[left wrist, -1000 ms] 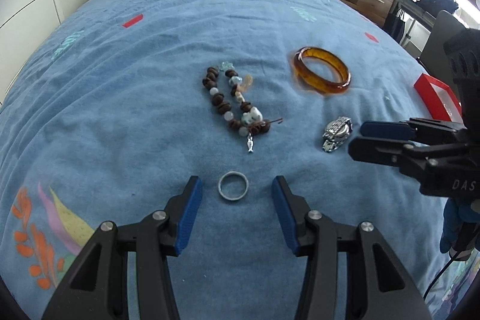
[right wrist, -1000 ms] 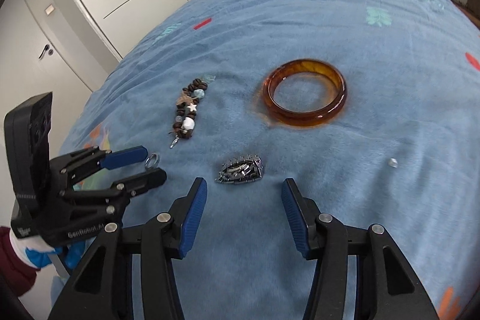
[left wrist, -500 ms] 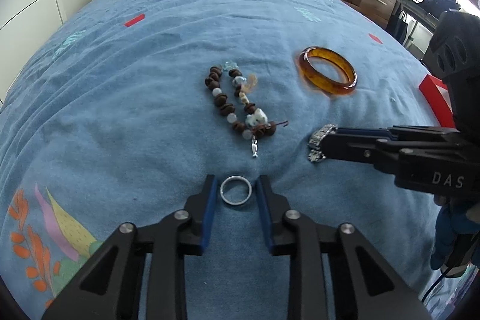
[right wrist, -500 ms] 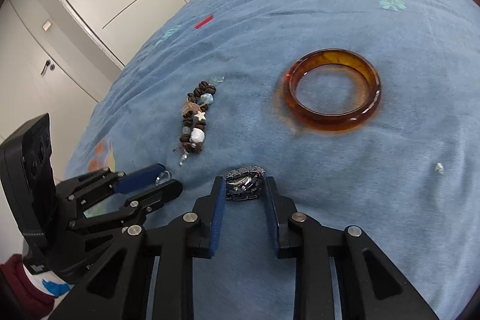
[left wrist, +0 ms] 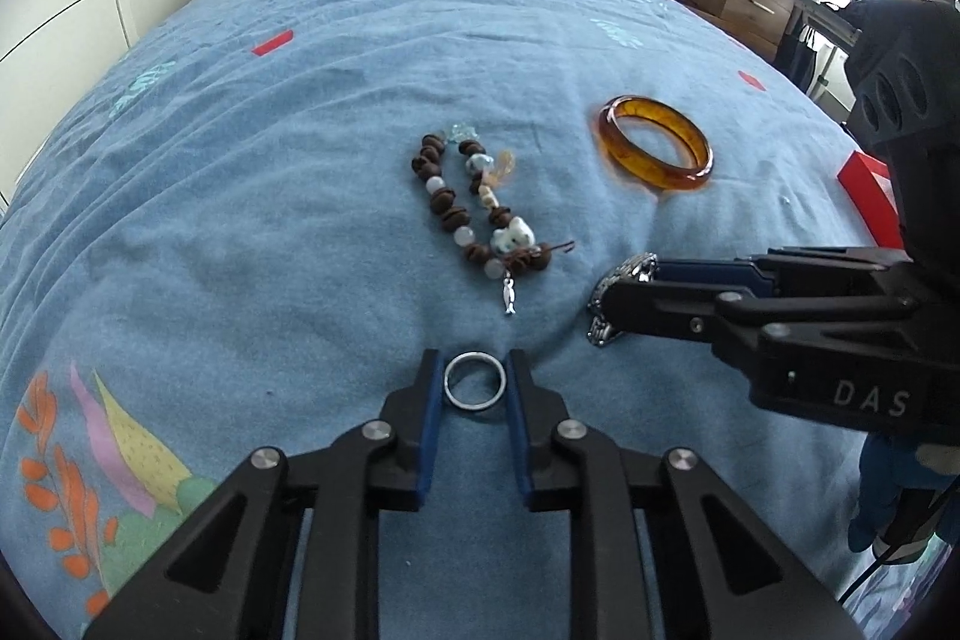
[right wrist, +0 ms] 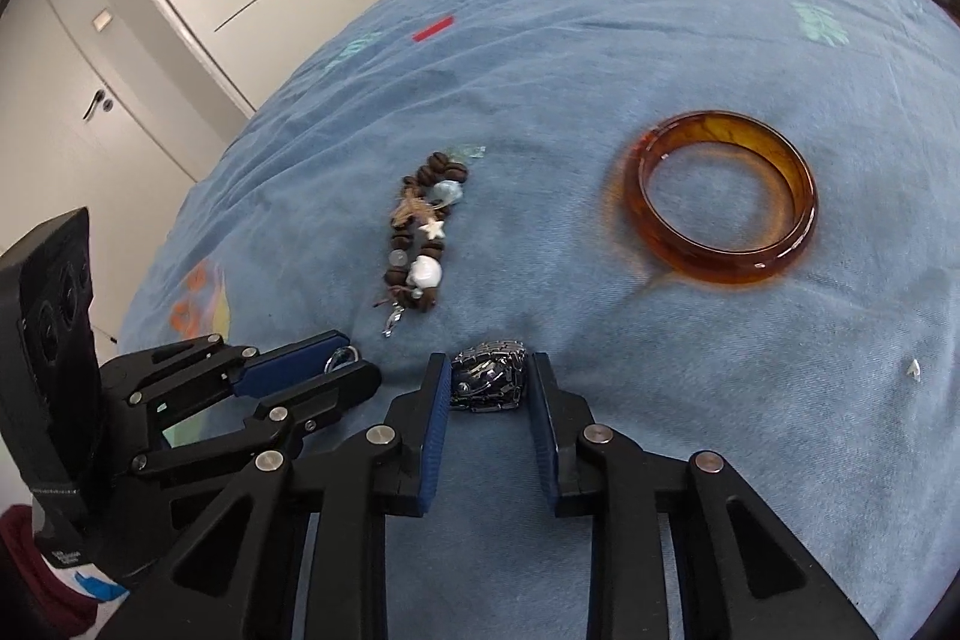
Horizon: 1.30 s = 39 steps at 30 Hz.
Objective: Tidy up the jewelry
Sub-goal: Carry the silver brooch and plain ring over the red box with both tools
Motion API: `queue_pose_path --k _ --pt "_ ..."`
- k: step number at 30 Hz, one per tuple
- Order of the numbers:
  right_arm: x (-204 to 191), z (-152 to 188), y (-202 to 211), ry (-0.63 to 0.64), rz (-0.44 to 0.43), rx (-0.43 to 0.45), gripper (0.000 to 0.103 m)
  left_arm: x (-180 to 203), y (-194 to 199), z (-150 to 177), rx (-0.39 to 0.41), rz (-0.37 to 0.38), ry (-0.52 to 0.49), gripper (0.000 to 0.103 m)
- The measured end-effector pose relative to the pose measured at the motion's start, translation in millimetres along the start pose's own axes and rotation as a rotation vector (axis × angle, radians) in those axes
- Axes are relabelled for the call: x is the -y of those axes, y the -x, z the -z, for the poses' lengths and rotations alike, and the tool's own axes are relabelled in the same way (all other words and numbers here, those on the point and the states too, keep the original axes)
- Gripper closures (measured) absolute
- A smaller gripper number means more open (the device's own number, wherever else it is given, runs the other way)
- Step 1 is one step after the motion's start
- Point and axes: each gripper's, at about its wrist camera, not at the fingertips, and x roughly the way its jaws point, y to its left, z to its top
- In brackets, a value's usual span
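A: The left hand-held gripper (left wrist: 475, 388) sits at lower centre, pads closed against the silver ring (left wrist: 474, 381) on the bed (left wrist: 240, 172). The right hand-held gripper (right wrist: 487, 388) pinches the metal link bracelet (right wrist: 489, 381) likewise.

B: Risks?

A: The ring is thin and could slip out on lifting; the soft cover may snag (my guess).

B: Count?

A: 1 ring, 1 link bracelet, 1 beaded bracelet (left wrist: 474, 214) centre, 1 amber bangle (left wrist: 657, 151) upper right, 2 grippers

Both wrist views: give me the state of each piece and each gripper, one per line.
silver ring: flat on bed, between left pads.
left gripper: shut on ring.
metal link bracelet: bunched, clamped.
right gripper: shut on it.
amber bangle: lying flat, free.
beaded bracelet: lying free.
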Motion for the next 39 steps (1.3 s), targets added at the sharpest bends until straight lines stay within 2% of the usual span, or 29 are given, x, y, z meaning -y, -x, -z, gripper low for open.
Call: queue_pose_path --k 10,22,27,30,39 --pt "-4 11 32 -0.002 -0.026 0.065 0.078 7 21 -1 0.029 0.023 -0.001 0.084" --pt "3 25 117 -0.020 0.018 0.176 0.078 39 76 -7 0.088 0.043 -0.044 0.084" --pt "18 38 167 -0.037 0.059 0.238 0.078 74 97 -16 0.118 0.073 -0.094 0.084" --pt "36 50 199 -0.058 0.097 0.273 0.078 107 107 -22 0.134 0.110 -0.136 0.084" --pt "111 93 288 -0.132 0.246 0.327 0.078 229 108 -40 0.132 0.267 -0.244 0.084"
